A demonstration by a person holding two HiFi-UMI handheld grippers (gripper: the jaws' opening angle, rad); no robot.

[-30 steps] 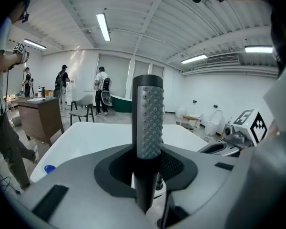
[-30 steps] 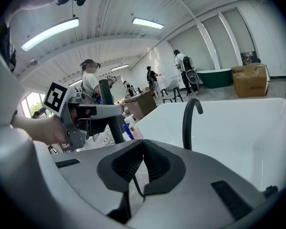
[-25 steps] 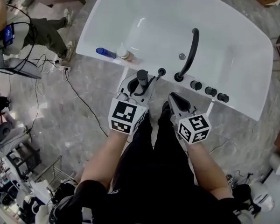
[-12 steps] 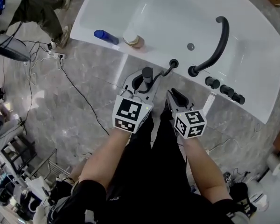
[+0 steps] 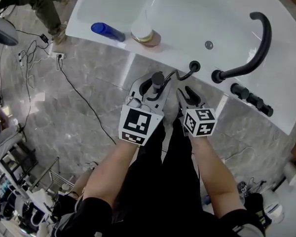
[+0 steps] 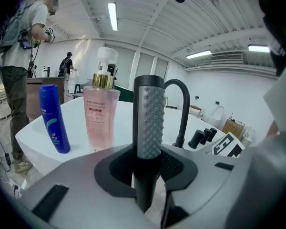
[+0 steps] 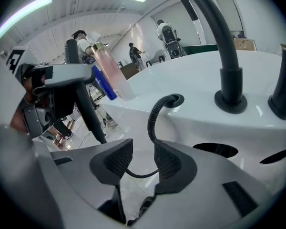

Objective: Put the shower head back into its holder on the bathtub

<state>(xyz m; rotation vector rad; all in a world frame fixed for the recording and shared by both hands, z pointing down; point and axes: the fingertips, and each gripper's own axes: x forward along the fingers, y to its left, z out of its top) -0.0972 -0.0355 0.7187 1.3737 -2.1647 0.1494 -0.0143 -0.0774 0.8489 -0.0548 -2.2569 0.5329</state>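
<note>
The black shower head with its grey nubbed face stands upright between the jaws of my left gripper, which is shut on its handle. Its black hose curves to the holder hole in the white bathtub's rim. My right gripper is just right of the left one. Its jaws are opening, with the thin hose running loose between the pads.
A curved black spout and black knobs stand on the rim to the right. A blue bottle and a pink one stand left. Cables cross the grey floor; a person stands far left.
Both grippers have come down beside the tub's wall, the left still carrying the shower head. The right gripper's jaws have spread apart.
</note>
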